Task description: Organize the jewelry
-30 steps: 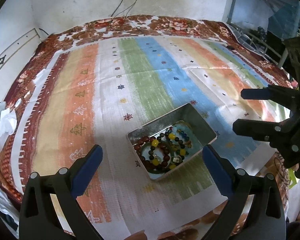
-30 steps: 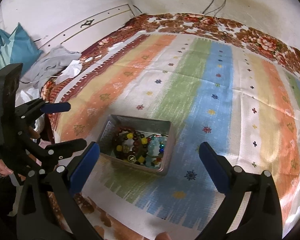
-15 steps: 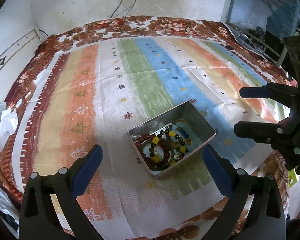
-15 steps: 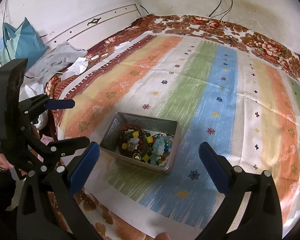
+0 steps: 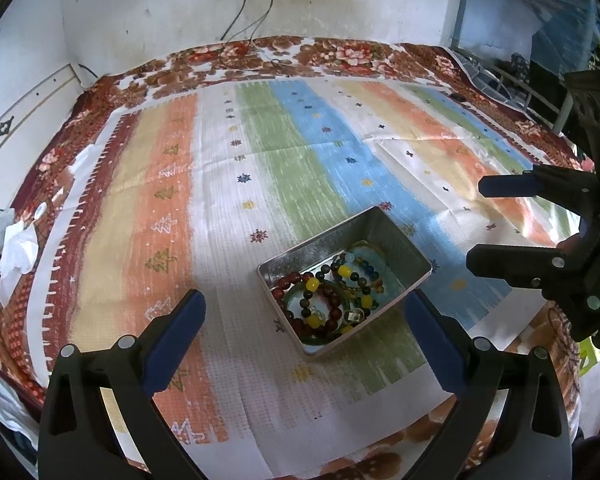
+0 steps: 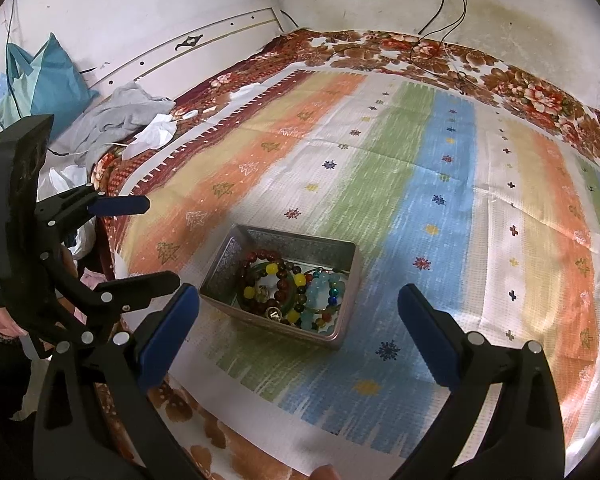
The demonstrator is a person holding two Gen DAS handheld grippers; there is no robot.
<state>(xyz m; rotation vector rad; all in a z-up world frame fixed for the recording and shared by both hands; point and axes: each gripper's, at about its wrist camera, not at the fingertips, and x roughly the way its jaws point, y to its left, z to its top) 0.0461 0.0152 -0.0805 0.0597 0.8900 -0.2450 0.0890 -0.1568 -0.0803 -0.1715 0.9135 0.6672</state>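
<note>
Beads [image 5: 327, 300] in tin [image 5: 414, 258] on striped cloth [image 5: 172, 216]

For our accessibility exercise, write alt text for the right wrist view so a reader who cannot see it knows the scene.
A metal tin full of bead bracelets sits on a striped cloth covering a bed, framed by the open, empty right gripper. The left gripper, also open, shows at the left edge; crumpled clothes and a blue bag lie by the wall.

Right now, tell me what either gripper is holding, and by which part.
Nothing is held. The left gripper and right gripper are both open and empty, and the beaded bracelets lie in the metal tin.
</note>
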